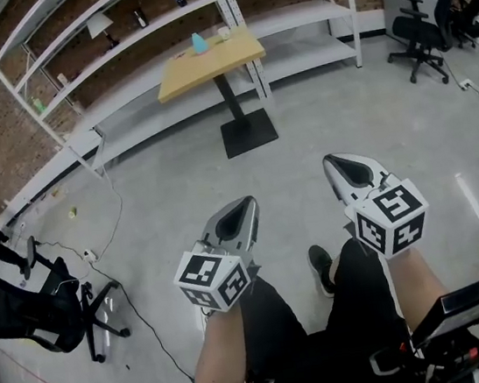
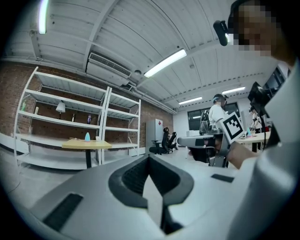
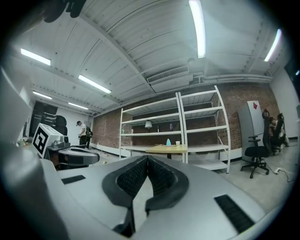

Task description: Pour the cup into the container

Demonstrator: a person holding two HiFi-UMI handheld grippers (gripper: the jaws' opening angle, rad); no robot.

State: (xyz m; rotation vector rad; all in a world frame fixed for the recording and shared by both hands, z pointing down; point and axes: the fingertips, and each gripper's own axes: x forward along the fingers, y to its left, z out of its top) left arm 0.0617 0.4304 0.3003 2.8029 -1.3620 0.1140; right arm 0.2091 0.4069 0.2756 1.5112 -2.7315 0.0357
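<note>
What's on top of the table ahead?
A blue cone-shaped thing and a small white cup stand on the table. What the cup holds is too far to tell.

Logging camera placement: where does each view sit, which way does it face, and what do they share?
Head view: on the person's head, facing steeply down; shows forearms, legs, left gripper, right gripper.
Left gripper view: on the left gripper, level along its shut jaws toward shelving; right gripper at right.
Right gripper view: on the right gripper, level along its shut jaws; left gripper at left.
Shared: all show the wooden table with blue object and white cup.
</note>
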